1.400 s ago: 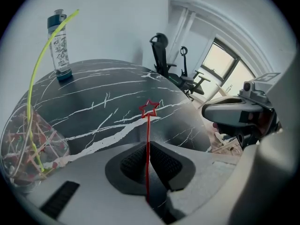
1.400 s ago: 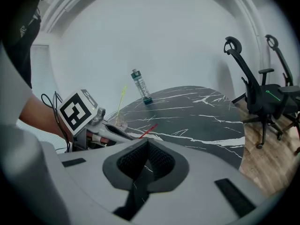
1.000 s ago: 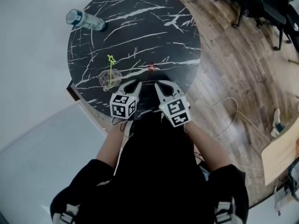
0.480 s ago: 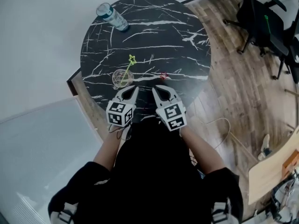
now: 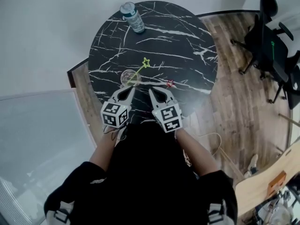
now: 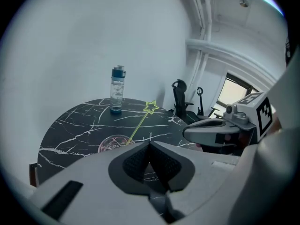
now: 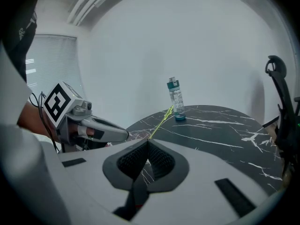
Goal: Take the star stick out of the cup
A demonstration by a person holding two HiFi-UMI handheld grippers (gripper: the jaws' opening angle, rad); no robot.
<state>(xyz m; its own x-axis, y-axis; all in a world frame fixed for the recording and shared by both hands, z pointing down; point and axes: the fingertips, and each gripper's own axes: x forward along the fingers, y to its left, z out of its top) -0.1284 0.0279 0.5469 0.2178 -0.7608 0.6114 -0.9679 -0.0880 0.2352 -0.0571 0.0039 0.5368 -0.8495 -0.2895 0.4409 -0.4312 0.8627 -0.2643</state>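
Observation:
A clear glass cup (image 5: 127,78) stands near the front of the round black marble table (image 5: 187,46). A yellow-green star stick (image 5: 140,69) leans out of it, its star up and to the right. My left gripper (image 5: 129,89) is just short of the cup, shut and empty. My right gripper (image 5: 152,91) is beside it, also shut and empty. In the left gripper view the cup (image 6: 114,143) and star stick (image 6: 143,119) lie just ahead of the closed jaws. In the right gripper view the star stick (image 7: 163,119) rises beyond the closed jaws.
A water bottle (image 5: 133,17) with a teal cap stands at the table's far edge. A small red thing (image 5: 170,83) lies on the table right of the cup. Office chairs (image 5: 274,46) stand on the wood floor at the right. A white wall runs behind the table.
The head view has swung, so the table sits higher and more central. Both grippers stay shut side by side and are now closer to the cup, with the left one directly before it.

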